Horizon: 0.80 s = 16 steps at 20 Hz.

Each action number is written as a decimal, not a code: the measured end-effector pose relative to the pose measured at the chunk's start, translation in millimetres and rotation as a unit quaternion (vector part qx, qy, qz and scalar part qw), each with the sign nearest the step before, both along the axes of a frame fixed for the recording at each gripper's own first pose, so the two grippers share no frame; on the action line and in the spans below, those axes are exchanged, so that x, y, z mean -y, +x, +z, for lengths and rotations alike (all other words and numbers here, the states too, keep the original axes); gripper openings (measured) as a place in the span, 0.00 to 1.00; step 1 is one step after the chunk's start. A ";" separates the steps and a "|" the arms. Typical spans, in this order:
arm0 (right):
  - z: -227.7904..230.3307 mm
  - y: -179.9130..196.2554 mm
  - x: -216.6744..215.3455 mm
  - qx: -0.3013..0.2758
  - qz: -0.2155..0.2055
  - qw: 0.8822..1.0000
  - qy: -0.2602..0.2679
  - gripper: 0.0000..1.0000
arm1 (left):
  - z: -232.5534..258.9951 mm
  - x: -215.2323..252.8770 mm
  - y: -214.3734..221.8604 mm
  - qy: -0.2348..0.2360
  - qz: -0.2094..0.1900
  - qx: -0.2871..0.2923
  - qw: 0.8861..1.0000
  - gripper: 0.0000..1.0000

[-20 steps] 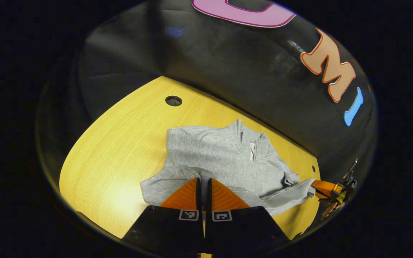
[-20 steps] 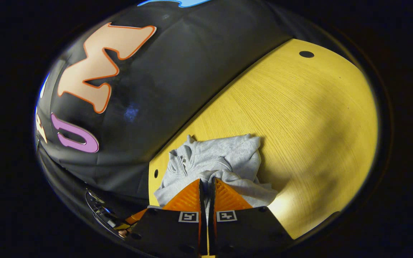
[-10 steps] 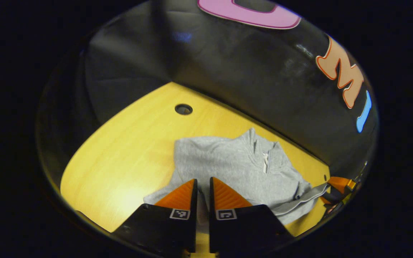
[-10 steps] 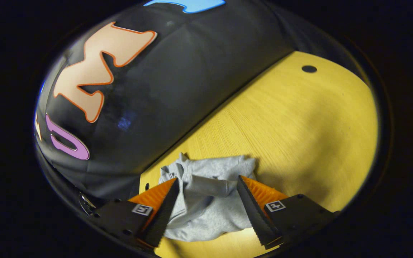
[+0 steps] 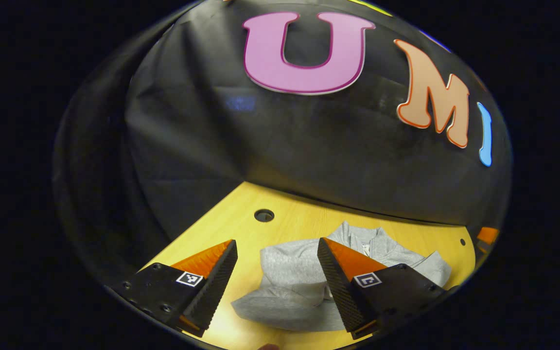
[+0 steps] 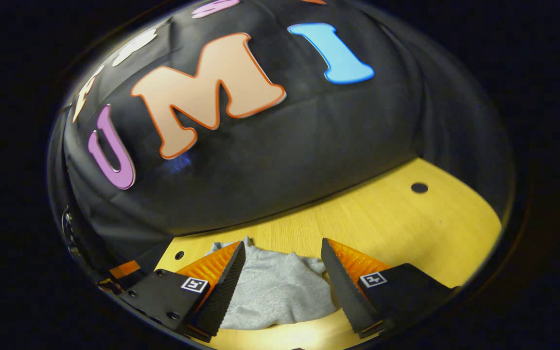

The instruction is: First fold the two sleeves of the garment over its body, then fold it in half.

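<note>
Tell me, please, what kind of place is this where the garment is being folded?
It looks like a small recording booth, not a home. A black cloth wall stands close behind a yellow wooden table with a round cable hole. On the table lies only a grey garment, in front of two open grippers.

Your garment (image 5: 293,284) is a light heathered grey all over, collar included, with a pale zip at the neck. The surface (image 6: 387,214) beneath it is yellow with a fine, straight wood grain, and it carries small dark round holes (image 5: 264,215). The booth's wall (image 5: 280,141) behind is black cloth.
</note>
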State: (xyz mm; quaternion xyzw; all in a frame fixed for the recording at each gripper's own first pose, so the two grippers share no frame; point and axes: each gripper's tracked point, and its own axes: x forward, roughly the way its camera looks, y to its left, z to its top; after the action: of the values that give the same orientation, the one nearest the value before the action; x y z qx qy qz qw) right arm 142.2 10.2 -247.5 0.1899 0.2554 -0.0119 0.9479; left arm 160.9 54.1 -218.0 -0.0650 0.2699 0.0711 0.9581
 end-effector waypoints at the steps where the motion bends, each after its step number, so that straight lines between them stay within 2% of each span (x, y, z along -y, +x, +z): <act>1: 13.9 -4.6 -0.6 0.020 0.006 1.000 -0.015 0.97 | 11.4 -1.0 -4.1 0.022 -0.003 0.017 1.000 0.96; 4: 40.3 -22.8 -2.6 0.064 0.031 0.995 -0.065 0.97 | 56.5 -7.1 -27.6 0.070 -0.004 0.069 0.995 0.96; 5: 47.9 -29.4 -2.5 0.077 0.037 0.993 -0.082 0.92 | 63.9 -3.4 -34.4 0.078 -0.008 0.077 0.994 0.95; 6: 56.3 -37.6 -1.9 0.090 0.041 0.990 -0.098 0.97 | 69.0 -1.5 -41.4 0.086 -0.010 0.080 0.993 0.95; 8: 69.7 -53.7 -5.2 0.114 0.055 0.985 -0.119 0.94 | 74.6 4.4 -50.2 0.096 -0.010 0.081 0.992 0.94; 10: 77.4 -67.5 -14.2 0.135 0.075 0.980 -0.123 0.97 | 77.8 12.9 -52.4 0.103 -0.006 0.078 0.992 0.96; 16: 83.9 -82.5 -10.4 0.145 0.059 0.979 -0.129 0.99 | 83.5 13.8 -46.1 0.106 0.012 0.080 0.991 0.94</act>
State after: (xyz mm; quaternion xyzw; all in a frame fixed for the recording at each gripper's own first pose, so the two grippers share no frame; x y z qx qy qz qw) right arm 59.7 20.5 -163.6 0.0500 0.1222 0.0385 0.9905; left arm 114.8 40.3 -134.6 0.0278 0.1829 0.1057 0.9770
